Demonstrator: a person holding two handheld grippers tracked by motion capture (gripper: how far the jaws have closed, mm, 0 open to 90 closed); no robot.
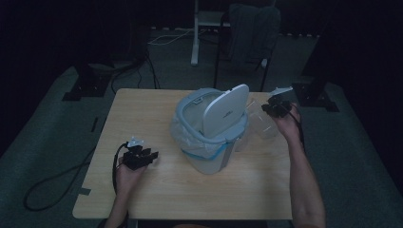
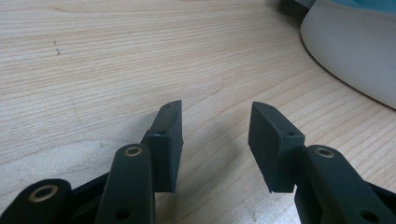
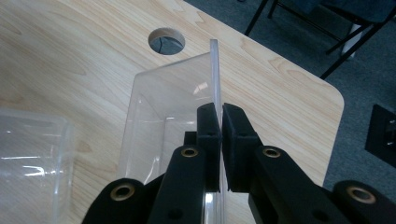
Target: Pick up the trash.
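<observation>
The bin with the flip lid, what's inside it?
The bin holds a clear plastic liner bag, folded over its rim. Its tilted lid covers most of the opening, so anything deeper stays hidden.

You're working in what looks like an office or lab room set up for recording. Your wooden table [image 1: 142, 114] is a plain desk with a round cable hole [image 3: 166, 40] near its corner. It stands on grey carpet [image 1: 47, 123], with black cables [image 1: 57, 178] trailing across it. Behind the table sit a dark chair [image 1: 247, 33] and a white stand [image 1: 196, 33]. Black frame feet [image 1: 88, 85] rest on the floor at both sides, and the surroundings are dark.
</observation>
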